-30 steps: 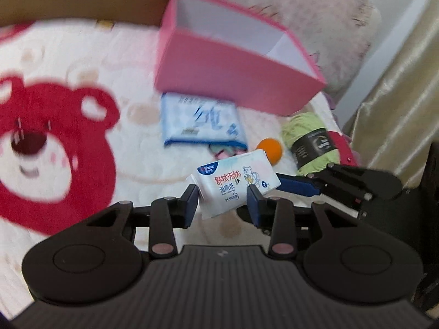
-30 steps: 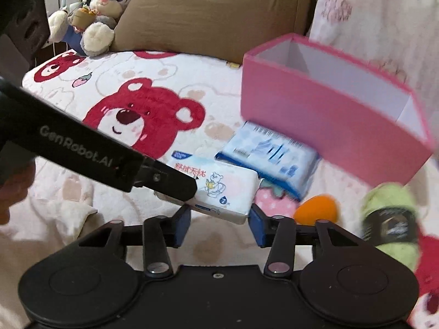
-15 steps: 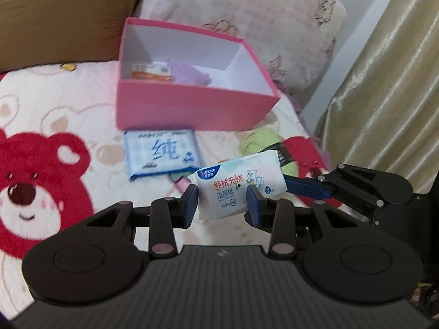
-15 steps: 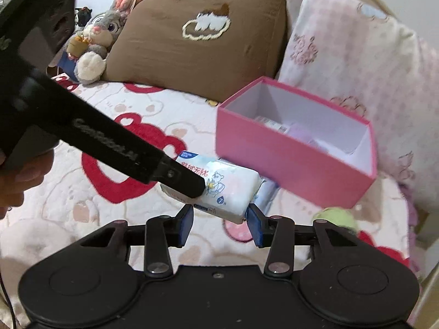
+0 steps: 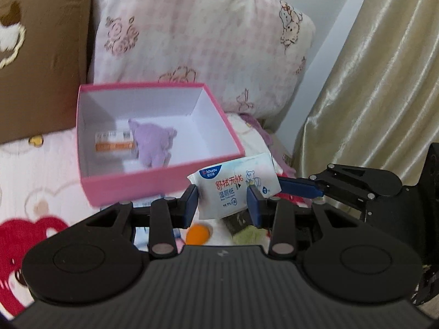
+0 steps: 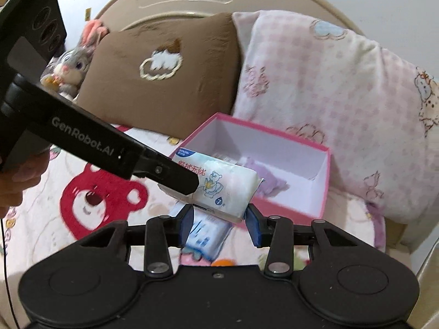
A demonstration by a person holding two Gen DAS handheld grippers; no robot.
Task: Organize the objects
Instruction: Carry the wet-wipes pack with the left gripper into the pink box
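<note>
With 2 items already boxed, both grippers [image 5: 222,203] [image 6: 219,220] clench the wipes pack [image 5: 233,189], the right's jaws closing, short of the pink box [image 5: 131,181] at 11 o'clock.

A curved beige headboard [image 6: 175,2] backs a brown cloud-embroidered cushion [image 6: 162,74] and pink checked pillow [image 6: 329,104]; gold satin curtains [image 5: 384,82] hang beside what appears a pale wall [image 5: 329,5]

We find a bed [image 6: 41,219] spread with a pale blanket printed with red bears. Directly on it stand a pink box [image 5: 131,181], a brown cushion [image 6: 164,82] and a pink checked pillow [image 6: 343,109] at the head. Near the box lie a blue packet [image 6: 205,235], an orange ball [image 5: 197,234] and green yarn [image 5: 249,237].
</note>
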